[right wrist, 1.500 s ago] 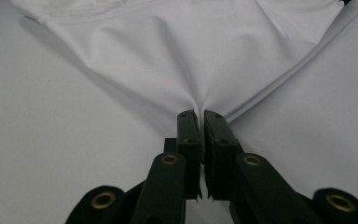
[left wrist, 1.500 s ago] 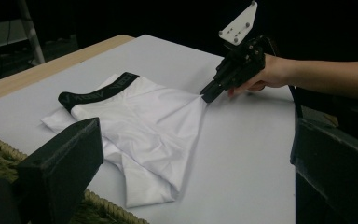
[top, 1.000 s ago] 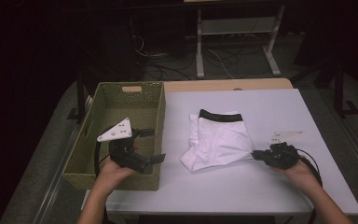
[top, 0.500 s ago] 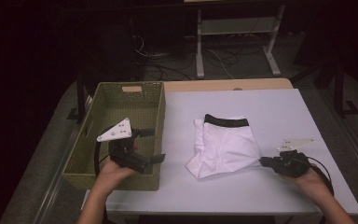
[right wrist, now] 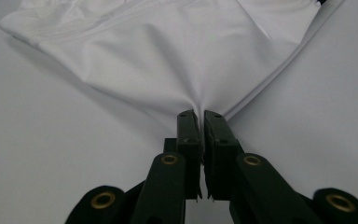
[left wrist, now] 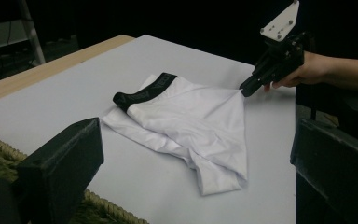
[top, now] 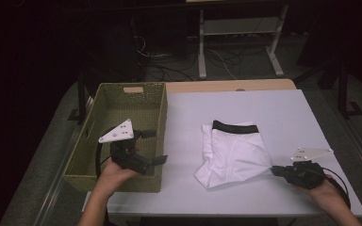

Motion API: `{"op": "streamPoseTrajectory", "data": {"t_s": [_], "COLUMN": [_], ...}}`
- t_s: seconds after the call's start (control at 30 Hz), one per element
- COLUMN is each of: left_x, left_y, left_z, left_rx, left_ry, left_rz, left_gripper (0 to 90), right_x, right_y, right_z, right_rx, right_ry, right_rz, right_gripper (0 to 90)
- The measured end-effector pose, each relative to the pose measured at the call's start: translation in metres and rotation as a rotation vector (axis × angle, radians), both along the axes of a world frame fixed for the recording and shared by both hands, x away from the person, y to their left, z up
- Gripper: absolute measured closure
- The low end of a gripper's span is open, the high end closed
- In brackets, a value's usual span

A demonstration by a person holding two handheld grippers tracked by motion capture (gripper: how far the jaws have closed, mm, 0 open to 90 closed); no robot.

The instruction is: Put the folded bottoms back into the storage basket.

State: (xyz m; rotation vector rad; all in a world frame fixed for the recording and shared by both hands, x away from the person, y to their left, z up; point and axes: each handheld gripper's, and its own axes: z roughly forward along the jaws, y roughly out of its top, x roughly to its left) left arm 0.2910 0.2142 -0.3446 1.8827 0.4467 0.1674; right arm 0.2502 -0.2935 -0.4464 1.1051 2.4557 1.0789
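Observation:
White boxer briefs (top: 233, 153) with a black waistband (top: 234, 126) lie on the white table, partly folded. My right gripper (top: 274, 171) is shut on the garment's right edge and stretches the cloth into a point (right wrist: 199, 113); the left gripper view shows the same pinch (left wrist: 243, 91) on the briefs (left wrist: 186, 126). My left gripper (top: 156, 147) hovers over the right side of the woven basket (top: 88, 139), jaws wide open with nothing between them, facing the briefs.
The olive woven basket (left wrist: 100, 203) stands at the table's left edge. A wooden strip (top: 231, 85) runs along the table's far edge. Beyond it are a white frame (top: 238, 33) and cables on a dark floor.
My right gripper has pulled the briefs' edge to the right and toward the front, sliding and spreading the garment. The left gripper has stayed over the basket.

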Motion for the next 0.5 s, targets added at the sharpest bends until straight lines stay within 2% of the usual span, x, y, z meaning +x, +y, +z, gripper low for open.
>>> {"op": "streamPoseTrajectory", "data": {"t_s": [0.23, 0.4, 0.47, 0.5], "left_x": [0.000, 0.000, 0.000, 0.000], "left_y": [0.000, 0.000, 0.000, -0.001], "left_z": [0.000, 0.000, 0.000, 0.000], "left_rx": [0.001, 0.003, 0.004, 0.006], "left_ry": [-0.001, -0.003, -0.003, -0.002], "left_rz": [0.001, 0.000, 0.000, 0.000], "left_gripper": [2.3, 2.3, 2.3, 2.3], "right_x": [-0.013, -0.013, -0.012, -0.012], "right_y": [-0.003, -0.005, -0.006, -0.006], "right_z": [-0.001, -0.002, -0.003, -0.003], "right_rx": [-0.013, -0.004, -0.004, 0.001], "right_ry": [0.009, 0.010, 0.009, 0.009], "right_rz": [0.005, 0.014, 0.022, 0.021], "right_gripper": [84.9, 83.5, 78.6, 72.2]}}
